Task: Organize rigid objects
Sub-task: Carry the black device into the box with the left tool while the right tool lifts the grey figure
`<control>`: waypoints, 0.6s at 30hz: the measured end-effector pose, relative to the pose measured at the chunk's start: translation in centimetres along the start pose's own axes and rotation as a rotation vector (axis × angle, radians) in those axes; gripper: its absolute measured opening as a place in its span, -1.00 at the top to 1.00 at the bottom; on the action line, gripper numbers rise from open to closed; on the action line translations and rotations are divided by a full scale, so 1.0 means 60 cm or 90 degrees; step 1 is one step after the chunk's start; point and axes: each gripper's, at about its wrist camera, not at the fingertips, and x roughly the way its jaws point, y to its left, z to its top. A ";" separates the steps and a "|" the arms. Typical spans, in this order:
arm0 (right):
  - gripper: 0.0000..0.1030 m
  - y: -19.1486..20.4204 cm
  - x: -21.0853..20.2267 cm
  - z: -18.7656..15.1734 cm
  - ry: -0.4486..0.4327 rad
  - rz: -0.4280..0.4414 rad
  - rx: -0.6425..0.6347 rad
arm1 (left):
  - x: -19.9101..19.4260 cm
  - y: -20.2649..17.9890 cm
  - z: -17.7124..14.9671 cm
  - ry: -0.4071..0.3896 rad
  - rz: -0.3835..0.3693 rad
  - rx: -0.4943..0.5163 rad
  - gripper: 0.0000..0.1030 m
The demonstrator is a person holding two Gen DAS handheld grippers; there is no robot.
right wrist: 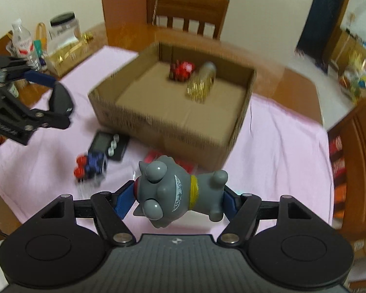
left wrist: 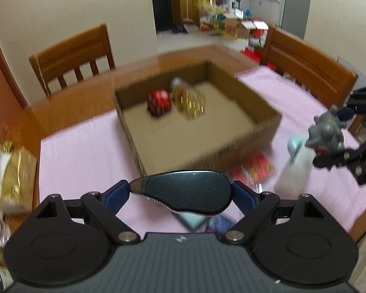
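Observation:
My left gripper (left wrist: 181, 193) is shut on a glossy black oval object (left wrist: 183, 189), held crosswise above the pink cloth. The same object (right wrist: 61, 99) and gripper show at the left of the right wrist view. My right gripper (right wrist: 179, 199) is shut on a grey toy animal (right wrist: 178, 194) with bulging eyes and a yellow collar, seen again as the grey toy (left wrist: 327, 133) at the right edge of the left wrist view. An open cardboard box (left wrist: 234, 156) (right wrist: 163, 127) lies ahead of both, holding a red object (left wrist: 158, 101) (right wrist: 181, 70) and a gold one (left wrist: 190, 101) (right wrist: 201, 83).
On the pink cloth (right wrist: 280, 146) before the box lie a black device (right wrist: 109, 145), a blue and red toy (right wrist: 90, 164) and a red packet (left wrist: 252, 171). Bottles and a jar (right wrist: 63, 28) crowd the table's left side. Wooden chairs (left wrist: 73, 53) stand around.

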 end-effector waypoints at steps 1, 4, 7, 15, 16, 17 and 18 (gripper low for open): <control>-0.46 -0.002 -0.002 0.010 -0.009 -0.001 -0.004 | 0.002 0.002 0.010 -0.009 0.000 -0.001 -0.73; -0.46 -0.005 -0.002 0.035 -0.029 -0.001 -0.019 | 0.023 0.006 0.044 -0.030 0.008 0.003 -0.73; -0.46 -0.009 0.000 0.055 -0.046 -0.002 -0.029 | 0.059 0.008 0.071 -0.033 0.009 -0.003 -0.73; -0.46 -0.025 0.024 0.092 -0.054 -0.003 -0.032 | 0.163 0.011 0.087 0.011 0.023 -0.018 -0.73; -0.47 -0.027 0.026 0.095 -0.052 -0.002 -0.032 | 0.170 0.012 0.087 0.014 0.028 -0.022 -0.73; -0.47 -0.029 0.030 0.099 -0.052 -0.002 -0.031 | 0.175 0.014 0.085 0.015 0.032 -0.027 -0.74; -0.47 -0.031 0.033 0.102 -0.051 -0.002 -0.031 | 0.178 0.015 0.084 0.012 0.031 -0.033 -0.75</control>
